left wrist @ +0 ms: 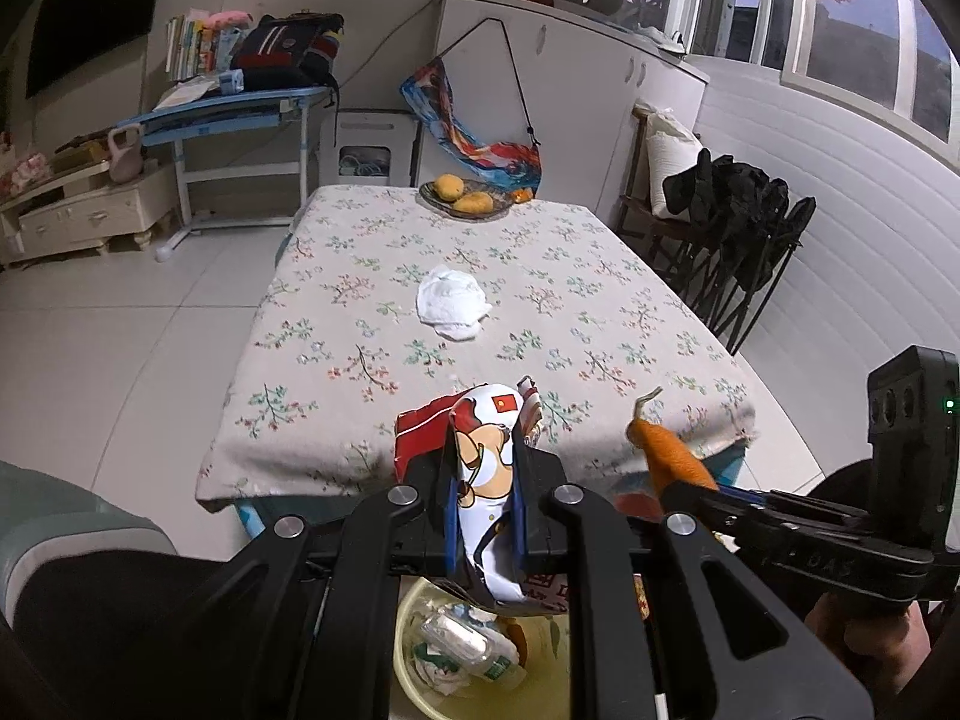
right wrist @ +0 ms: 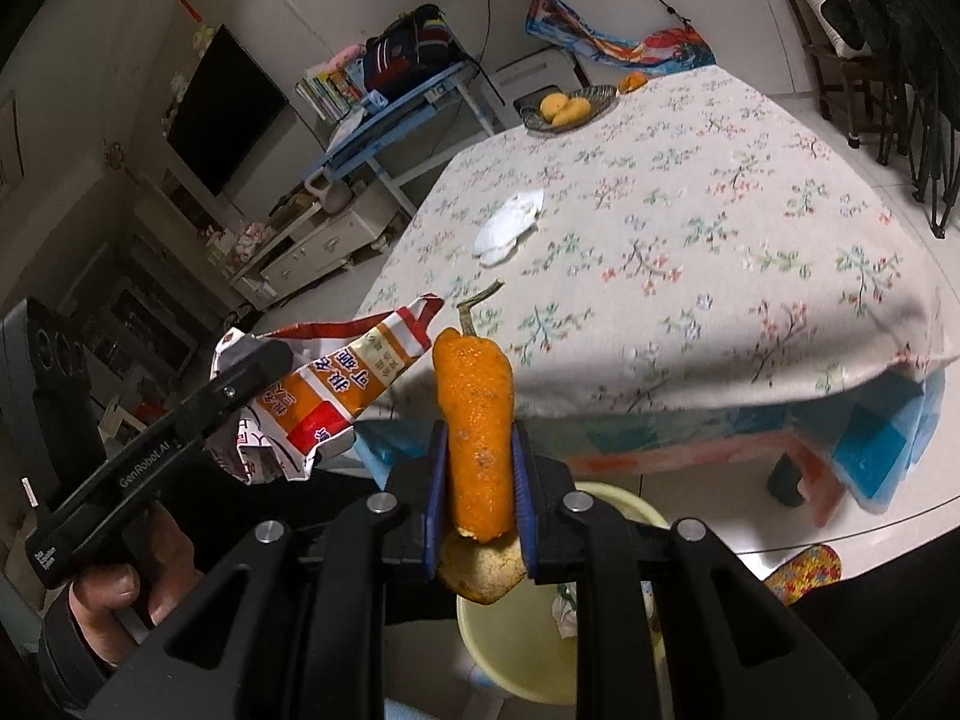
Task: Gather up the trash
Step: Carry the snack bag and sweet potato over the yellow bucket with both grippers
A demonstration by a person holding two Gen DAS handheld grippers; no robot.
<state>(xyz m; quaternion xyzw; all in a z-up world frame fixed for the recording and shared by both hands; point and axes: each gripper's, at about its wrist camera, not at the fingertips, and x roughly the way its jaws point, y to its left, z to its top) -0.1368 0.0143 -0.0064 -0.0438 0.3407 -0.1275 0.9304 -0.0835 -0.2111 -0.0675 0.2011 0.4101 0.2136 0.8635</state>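
Clamped between the left gripper jaws, a crumpled snack wrapper is hanging above the yellow bin, while the right gripper is pinching an orange peel near the table edge

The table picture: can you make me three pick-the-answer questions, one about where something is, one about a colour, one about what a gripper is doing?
1. Where is the white crumpled tissue?
A. In the bin
B. On the flowered tablecloth
C. On the floor

2. What colour is the bin below the grippers?
A. Pale yellow
B. Black
C. Red

3. What is the right gripper doing?
A. Hanging open and empty
B. Clamped on an orange peel
C. Holding a book

Answers: 1 B, the tissue lies mid-table on the cloth. 2 A, its rim and wall look pale yellow. 3 B, the peel sits pinched between the blue pads, while the left gripper holds a snack wrapper.
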